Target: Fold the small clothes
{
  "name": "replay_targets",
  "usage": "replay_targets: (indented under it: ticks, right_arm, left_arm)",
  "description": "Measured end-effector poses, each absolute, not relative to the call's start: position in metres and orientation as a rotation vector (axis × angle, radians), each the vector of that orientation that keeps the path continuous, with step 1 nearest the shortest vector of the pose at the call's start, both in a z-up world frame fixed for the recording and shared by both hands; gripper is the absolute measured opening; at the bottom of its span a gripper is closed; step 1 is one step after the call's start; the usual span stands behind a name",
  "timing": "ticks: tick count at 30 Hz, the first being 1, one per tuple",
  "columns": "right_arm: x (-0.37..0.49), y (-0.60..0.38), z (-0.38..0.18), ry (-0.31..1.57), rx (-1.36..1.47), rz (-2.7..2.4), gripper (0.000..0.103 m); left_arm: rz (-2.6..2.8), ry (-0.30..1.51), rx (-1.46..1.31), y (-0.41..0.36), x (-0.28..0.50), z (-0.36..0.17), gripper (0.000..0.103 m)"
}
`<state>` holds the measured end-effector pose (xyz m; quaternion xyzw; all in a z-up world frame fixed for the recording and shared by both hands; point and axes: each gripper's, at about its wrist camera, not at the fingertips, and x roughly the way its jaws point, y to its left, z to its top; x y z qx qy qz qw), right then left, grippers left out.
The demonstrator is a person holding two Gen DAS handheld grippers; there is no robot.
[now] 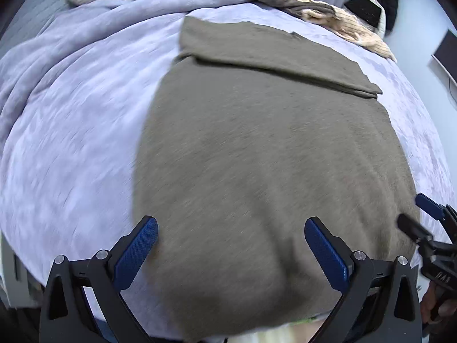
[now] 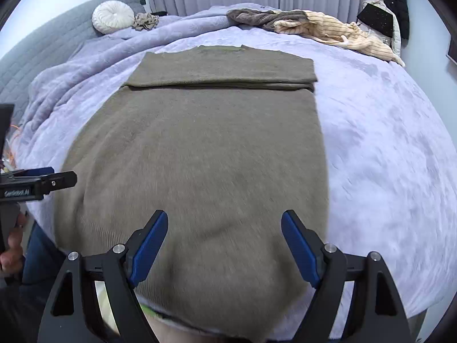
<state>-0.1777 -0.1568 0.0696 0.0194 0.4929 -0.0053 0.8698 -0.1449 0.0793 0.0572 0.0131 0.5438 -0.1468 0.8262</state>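
Note:
An olive-brown knit sweater (image 1: 265,157) lies flat on the lavender bed cover (image 1: 71,143), with its sleeves folded across the far end as a band (image 1: 271,57). It also shows in the right wrist view (image 2: 205,157), and so does the folded band (image 2: 222,68). My left gripper (image 1: 231,225) is open and empty, just above the sweater's near hem. My right gripper (image 2: 224,220) is open and empty, above the near hem too. The right gripper shows at the right edge of the left wrist view (image 1: 428,214). The left gripper shows at the left edge of the right wrist view (image 2: 40,183).
A pile of brown and cream striped clothes (image 2: 314,25) lies at the far right of the bed. A round white cushion (image 2: 112,17) and a small beige garment (image 2: 146,20) sit at the far left by the grey headboard (image 2: 42,48). Curtains hang behind.

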Motion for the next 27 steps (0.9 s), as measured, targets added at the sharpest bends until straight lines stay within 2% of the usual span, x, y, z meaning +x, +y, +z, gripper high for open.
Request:
replay_targets:
  ticks: [5,15,21,27]
  right_arm:
    - [-0.157,-0.149,0.038,1.161,0.071,0.001,0.084]
    - [-0.162,-0.138,0.029,1.123,-0.005,-0.019,0.086]
    - [-0.204,-0.178,0.062,1.056,0.098,-0.072,0.086]
    - [-0.254,-0.227,0.045,1.113,0.244,-0.069,0.086]
  left_arm:
    - [-0.296,1.217,0.138,0.044,-0.118,0.027,0.103]
    - [-0.300,1.210,0.146,0.048,-0.117,0.029,0.103]
    - [-0.276,1.216,-0.056,0.108,-0.118,0.047,0.103]
    - [-0.298,1.327,-0.279,0.168,-0.133,0.012,0.103]
